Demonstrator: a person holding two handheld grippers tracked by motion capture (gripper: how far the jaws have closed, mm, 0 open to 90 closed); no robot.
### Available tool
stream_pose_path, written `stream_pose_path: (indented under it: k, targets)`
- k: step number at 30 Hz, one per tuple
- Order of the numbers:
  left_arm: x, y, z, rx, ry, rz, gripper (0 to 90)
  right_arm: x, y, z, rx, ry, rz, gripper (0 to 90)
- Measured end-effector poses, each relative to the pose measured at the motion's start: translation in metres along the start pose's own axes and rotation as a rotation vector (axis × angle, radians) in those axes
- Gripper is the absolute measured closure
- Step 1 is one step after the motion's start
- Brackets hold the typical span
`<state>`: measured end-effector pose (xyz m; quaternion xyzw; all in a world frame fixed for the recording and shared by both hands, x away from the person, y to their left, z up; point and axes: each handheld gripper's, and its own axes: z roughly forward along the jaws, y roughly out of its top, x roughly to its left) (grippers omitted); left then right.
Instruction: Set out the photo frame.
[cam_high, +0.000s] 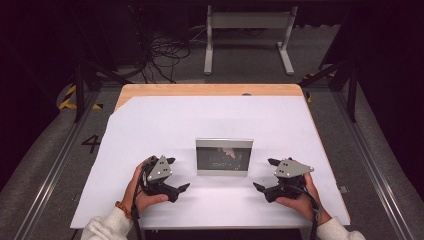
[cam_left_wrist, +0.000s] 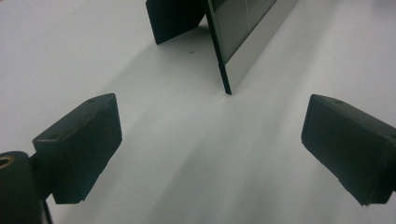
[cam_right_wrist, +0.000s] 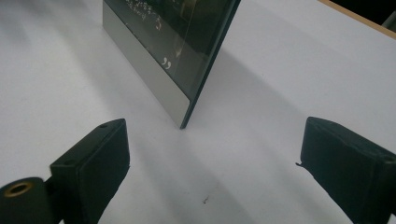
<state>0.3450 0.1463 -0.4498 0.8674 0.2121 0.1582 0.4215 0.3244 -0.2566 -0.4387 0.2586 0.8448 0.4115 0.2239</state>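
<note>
A small silver-edged picture frame (cam_high: 224, 156) with a dark picture stands upright on the white sheet (cam_high: 210, 117), near the front middle. My left gripper (cam_high: 179, 173) rests open just left of it, pointing at it. My right gripper (cam_high: 262, 173) rests open just right of it, mirrored. In the left gripper view the frame's edge (cam_left_wrist: 243, 42) and its black back prop (cam_left_wrist: 175, 18) lie ahead of the wide-apart jaws, left gripper (cam_left_wrist: 210, 149) holding nothing. In the right gripper view the frame's corner (cam_right_wrist: 173, 51) stands ahead of the right gripper (cam_right_wrist: 212, 163), also holding nothing.
The sheet covers most of a wooden table (cam_high: 210, 90), whose bare strip shows at the back. Beyond the table a grey metal stand (cam_high: 247, 22) and loose cables (cam_high: 165, 55) sit on the floor. Metal rails run along both sides.
</note>
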Motion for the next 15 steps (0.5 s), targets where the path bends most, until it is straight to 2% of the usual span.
stream_pose_path:
  k: [15]
  targets:
    - [0.0018, 0.0004, 0.0026, 0.009, -0.003, 0.0, 5.8, -0.0005, 0.0003, -0.001, 0.002, -0.007, -0.004, 8.5]
